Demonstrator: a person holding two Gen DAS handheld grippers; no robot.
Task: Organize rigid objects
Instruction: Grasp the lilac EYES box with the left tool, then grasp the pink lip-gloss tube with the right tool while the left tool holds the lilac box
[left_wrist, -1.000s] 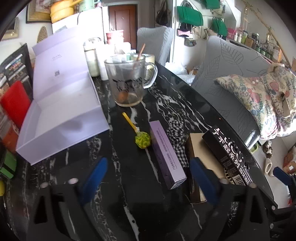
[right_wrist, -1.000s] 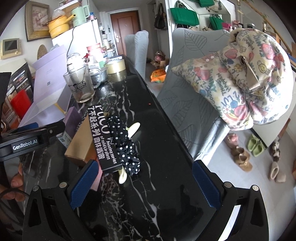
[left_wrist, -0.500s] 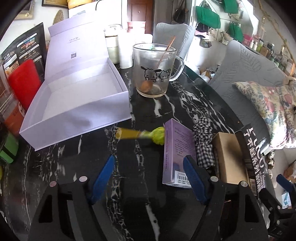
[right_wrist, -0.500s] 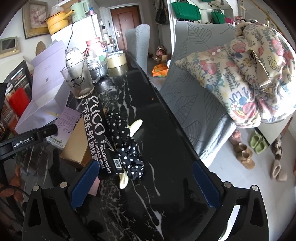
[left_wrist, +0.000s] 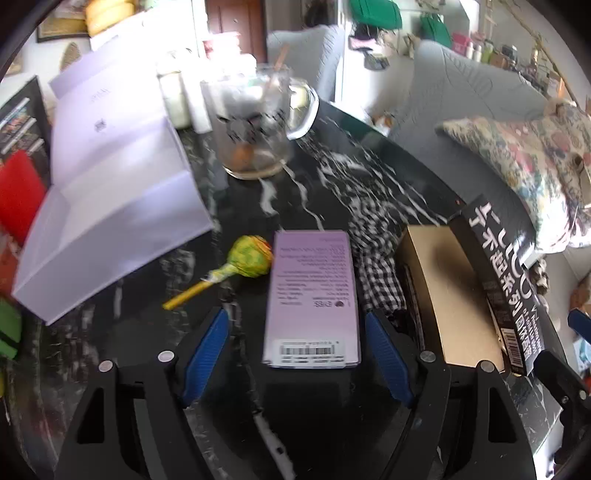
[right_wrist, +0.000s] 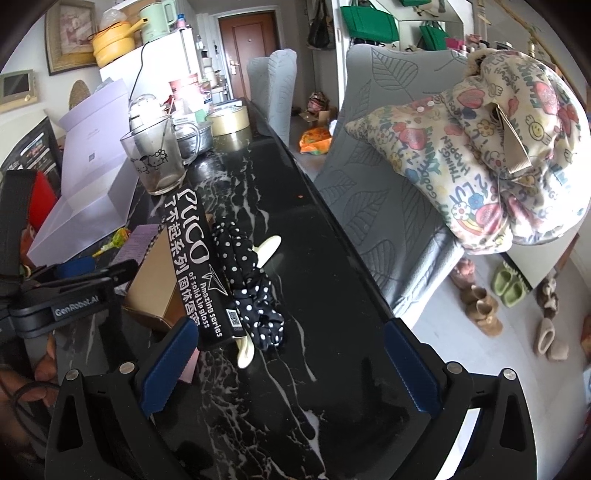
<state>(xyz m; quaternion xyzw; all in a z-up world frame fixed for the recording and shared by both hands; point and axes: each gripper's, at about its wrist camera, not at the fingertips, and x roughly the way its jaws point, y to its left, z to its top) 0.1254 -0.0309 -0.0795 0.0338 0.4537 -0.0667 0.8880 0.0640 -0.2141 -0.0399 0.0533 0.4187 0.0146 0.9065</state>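
**Inspector:** Lilac carton (left_wrist: 312, 295) lies flat on the bench (left_wrist: 332, 184), between the spread pads of the left tongs (left_wrist: 295, 343), neither pad pressing it. Positioned, I judge, for a grip and transfer to the open white box (left_wrist: 110, 206).

**Clerk:** Right tongs (right_wrist: 288, 365)?

**Inspector:** Released, nothing between them, hovering over bare bench.

**Clerk:** Legible markings?

**Inspector:** Black carton (right_wrist: 195, 262) reads "PUCO", "Amazing series of solid Lip gloss". "GenRobot.AI" appears on the left tool. Lilac carton's print is too blurred; a barcode shows.
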